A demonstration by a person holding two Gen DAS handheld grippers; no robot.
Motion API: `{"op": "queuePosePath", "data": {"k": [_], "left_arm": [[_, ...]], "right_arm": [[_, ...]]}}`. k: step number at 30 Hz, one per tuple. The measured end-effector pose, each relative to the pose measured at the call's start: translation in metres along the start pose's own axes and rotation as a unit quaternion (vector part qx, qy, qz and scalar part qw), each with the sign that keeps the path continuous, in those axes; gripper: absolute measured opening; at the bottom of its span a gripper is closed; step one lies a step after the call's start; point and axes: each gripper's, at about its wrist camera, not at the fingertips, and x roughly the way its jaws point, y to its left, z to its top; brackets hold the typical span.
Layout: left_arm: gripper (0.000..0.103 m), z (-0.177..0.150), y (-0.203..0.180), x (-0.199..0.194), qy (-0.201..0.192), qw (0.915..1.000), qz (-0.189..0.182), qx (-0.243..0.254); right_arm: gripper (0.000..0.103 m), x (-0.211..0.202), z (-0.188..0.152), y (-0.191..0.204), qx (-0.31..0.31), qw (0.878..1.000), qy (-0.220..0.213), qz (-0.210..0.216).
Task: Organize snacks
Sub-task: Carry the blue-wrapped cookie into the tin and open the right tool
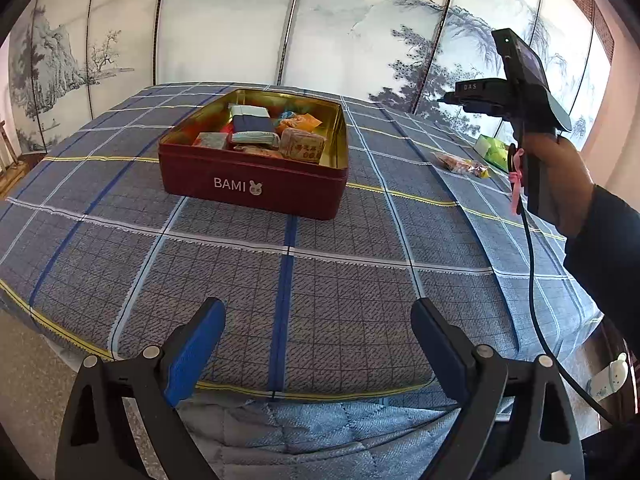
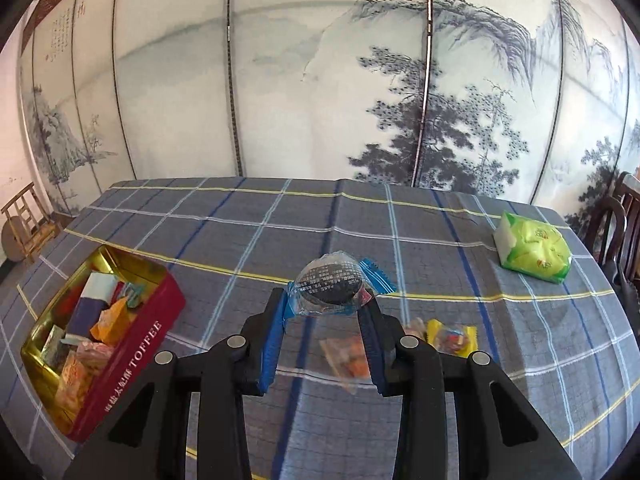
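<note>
A dark red tin [image 1: 256, 190] with a gold inside stands on the checked cloth, holding several wrapped snacks; the right wrist view shows the tin [image 2: 132, 356] at lower left. My right gripper [image 2: 326, 300] is shut on a blue-and-clear wrapped dark round snack [image 2: 330, 288], lifted above the cloth. Below it lie an orange wrapped snack [image 2: 348, 360] and a yellow wrapped snack [image 2: 450, 336]. A green packet [image 2: 532, 250] rests at far right. My left gripper [image 1: 318, 312] hangs open over the near cloth, nothing between its fingers.
A painted folding screen [image 2: 320, 80] stands right behind the table. A dark wooden chair [image 2: 624, 224] sits at the right edge, a light wooden chair [image 2: 28, 224] at far left. In the left wrist view a hand [image 1: 560, 184] holds the right gripper's handle, its cable trailing down.
</note>
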Motion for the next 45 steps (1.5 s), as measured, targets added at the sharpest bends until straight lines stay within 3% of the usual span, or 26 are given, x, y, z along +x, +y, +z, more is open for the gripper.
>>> {"op": "queuePosePath", "data": {"k": [12, 29, 38, 45], "left_arm": [[0.092, -0.009, 0.027, -0.007, 0.001, 0.9994, 0.016, -0.031], [0.092, -0.021, 0.068, -0.024, -0.005, 0.9963, 0.032, -0.08], [0.092, -0.029, 0.084, -0.026, -0.003, 0.9944, 0.029, -0.101], [0.092, -0.035, 0.094, -0.028, -0.003, 0.993, 0.034, -0.113]], "right_arm": [[0.037, 0.009, 0.018, 0.086, -0.047, 0.998, -0.002, 0.037], [0.037, 0.011, 0.012, 0.186, -0.107, 0.991, 0.012, 0.075], [0.038, 0.017, 0.002, 0.216, -0.124, 0.988, 0.031, 0.084], [0.038, 0.024, -0.004, 0.216, -0.112, 0.987, 0.051, 0.099]]}}
